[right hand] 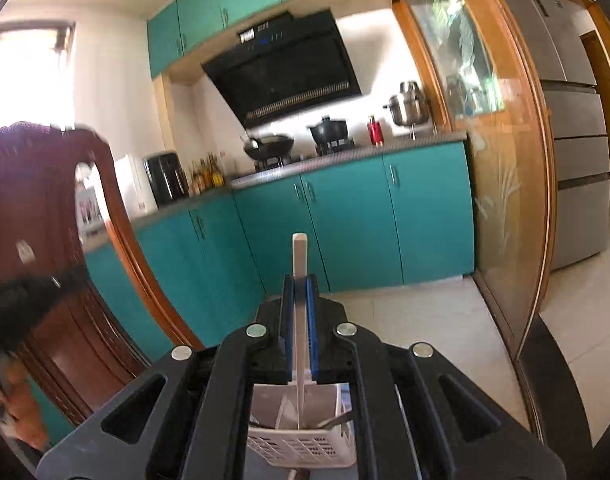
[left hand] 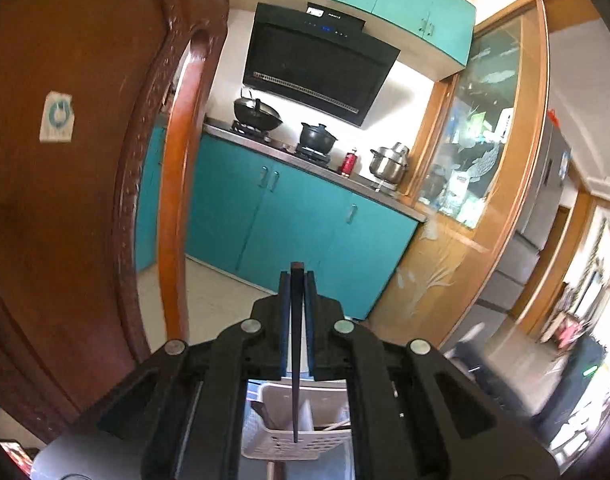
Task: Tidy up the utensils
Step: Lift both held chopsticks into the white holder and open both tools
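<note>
My left gripper point(left hand: 297, 280) is shut on a dark chopstick point(left hand: 295, 344), which stands upright with its thin tip down over a white perforated utensil basket point(left hand: 283, 446). My right gripper point(right hand: 299, 284) is shut on a white chopstick point(right hand: 299, 256), also upright, its lower end reaching into the same white basket point(right hand: 305, 448). Other utensils lie in the basket compartments in both views. Both grippers are raised above the basket and look out across the kitchen.
A carved wooden chair back point(left hand: 65, 160) stands close on the left, also in the right wrist view point(right hand: 45, 240). Teal cabinets point(left hand: 285, 216), a stove with pots point(left hand: 317, 138) and a range hood point(left hand: 317, 64) lie ahead. A wood-framed glass partition point(right hand: 485, 160) and a fridge point(right hand: 573, 120) stand right.
</note>
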Motion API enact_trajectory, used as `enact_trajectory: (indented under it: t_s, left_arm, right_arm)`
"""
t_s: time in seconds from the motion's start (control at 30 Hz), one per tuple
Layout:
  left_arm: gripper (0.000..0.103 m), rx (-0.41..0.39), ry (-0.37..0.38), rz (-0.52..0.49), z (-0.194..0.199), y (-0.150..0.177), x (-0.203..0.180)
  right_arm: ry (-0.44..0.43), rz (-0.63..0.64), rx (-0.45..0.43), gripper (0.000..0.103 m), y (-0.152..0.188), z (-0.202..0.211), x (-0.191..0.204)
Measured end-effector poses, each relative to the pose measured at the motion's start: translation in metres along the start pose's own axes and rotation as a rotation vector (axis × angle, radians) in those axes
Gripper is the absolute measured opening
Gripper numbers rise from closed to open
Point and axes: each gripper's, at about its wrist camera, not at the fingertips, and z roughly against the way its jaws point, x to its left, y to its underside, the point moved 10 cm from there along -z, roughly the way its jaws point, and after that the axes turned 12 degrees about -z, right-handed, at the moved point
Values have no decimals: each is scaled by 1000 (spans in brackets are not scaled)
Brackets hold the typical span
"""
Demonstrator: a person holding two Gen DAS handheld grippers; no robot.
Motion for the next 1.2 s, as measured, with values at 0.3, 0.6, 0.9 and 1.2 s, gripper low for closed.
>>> enact_trajectory:
  t_s: [0.3, 0.6, 0.9, 1.2]
  left_arm:
    - [7, -177, -62, 32, 26, -17, 9]
    - [7, -65, -134, -41, -19, 24, 5]
    - [7, -18, -119, -80, -24, 36, -3]
    - [36, -18, -94, -116, -7, 40, -17]
  right_arm:
    - [31, 55, 82, 7, 48, -35, -7]
    - [51, 67, 118, 9, 64, -38, -13]
    - [-1, -31, 39, 51, 31, 9, -24]
    - [13, 17, -47, 57, 19, 60, -27]
